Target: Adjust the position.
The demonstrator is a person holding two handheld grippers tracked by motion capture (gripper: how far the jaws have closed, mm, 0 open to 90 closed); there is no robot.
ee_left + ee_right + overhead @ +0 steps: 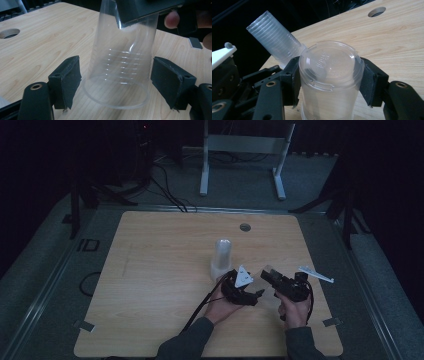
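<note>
**Single cup held inverted between both grippers, hand-over or set-down pending**

Dark room, pale wooden table (150,270) with a cable hole (245,227) near the far edge. We go left to right.

Mid-table stands a stack of clear cups (221,257), upside down, just beyond the hands; in the right gripper view the stack (274,40) leans behind the held cup.

Left gripper (239,289): its view shows both jaws spread wide, one on each side of the clear cup (122,67), neither pad touching it. We call it open.

Right gripper (280,282): jaws closed on the cup (329,75) near its base, cup inverted, base up, pads pressing both sides. The rim sits at or just above the wood; we cannot tell which.

White bracket (316,273) lies at the right edge, well apart.

Step, as we judge it: one cup taken off the stack, now being steadied or passed. Next move likely needs the left jaws closing on the lower wall gently, thin plastic will buckle, before the right lets go.
</note>
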